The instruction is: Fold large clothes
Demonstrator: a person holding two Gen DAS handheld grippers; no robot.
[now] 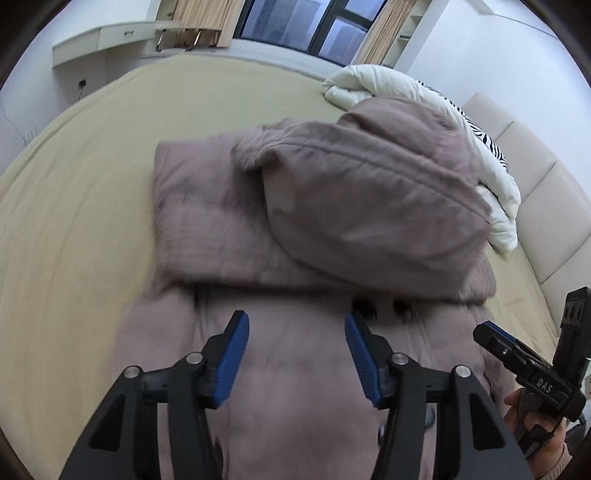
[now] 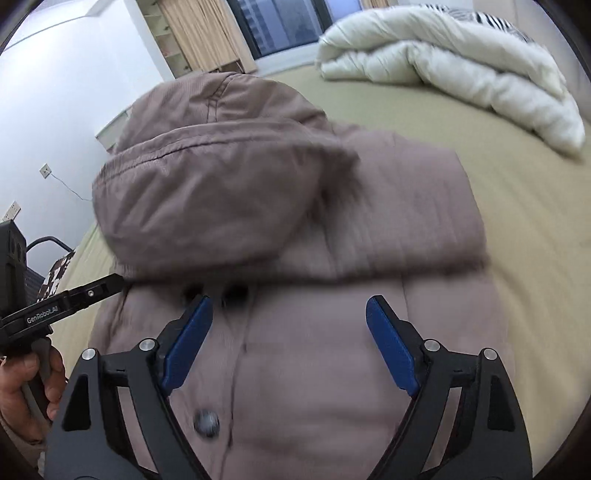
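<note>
A large mauve padded coat (image 1: 295, 369) lies on the bed, its upper part folded over the body, with the hood (image 1: 369, 206) resting on top. It also shows in the right wrist view (image 2: 314, 369), with its hood (image 2: 207, 192) and a round button (image 2: 206, 422). My left gripper (image 1: 295, 325) is open and empty just above the coat's body. My right gripper (image 2: 290, 310) is open and empty above the coat's front, and it shows at the right edge of the left wrist view (image 1: 524, 365). The left tool shows in the right wrist view (image 2: 74, 299).
The bed has a beige sheet (image 1: 81, 184). A white duvet (image 2: 461, 70) is bunched at the far side by the padded headboard (image 1: 546, 206). A window (image 1: 306, 26) with curtains and a wall shelf (image 1: 110, 37) lie beyond the bed.
</note>
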